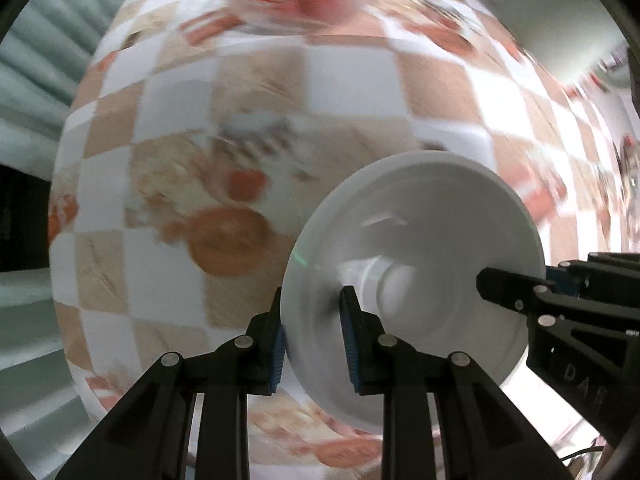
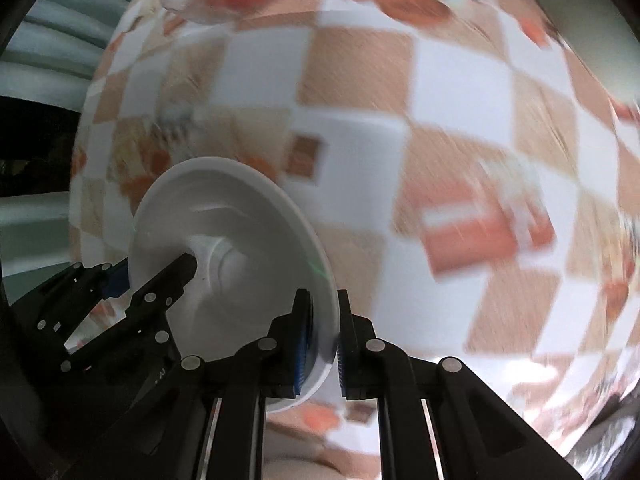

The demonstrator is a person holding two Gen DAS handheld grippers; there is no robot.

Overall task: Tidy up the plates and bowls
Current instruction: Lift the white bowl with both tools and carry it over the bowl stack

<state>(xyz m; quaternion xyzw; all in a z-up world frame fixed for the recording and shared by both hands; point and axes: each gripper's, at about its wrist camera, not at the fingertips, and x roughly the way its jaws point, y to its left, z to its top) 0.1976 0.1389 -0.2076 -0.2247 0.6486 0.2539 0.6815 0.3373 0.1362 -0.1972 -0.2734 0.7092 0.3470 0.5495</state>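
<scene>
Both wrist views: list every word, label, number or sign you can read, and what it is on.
"DAR": embossed letters on the black body of the right gripper, seen in the left wrist view; any further letters run out of sight.
Left gripper body in the right wrist view: a faint mark, too dark and small to read.
Checkered tablecloth: printed pictures only, motion-blurred, no legible text.
White bowl: no marking visible.

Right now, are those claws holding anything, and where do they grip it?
Both hold one white bowl by its rim: left gripper on one side, right gripper opposite.
</scene>
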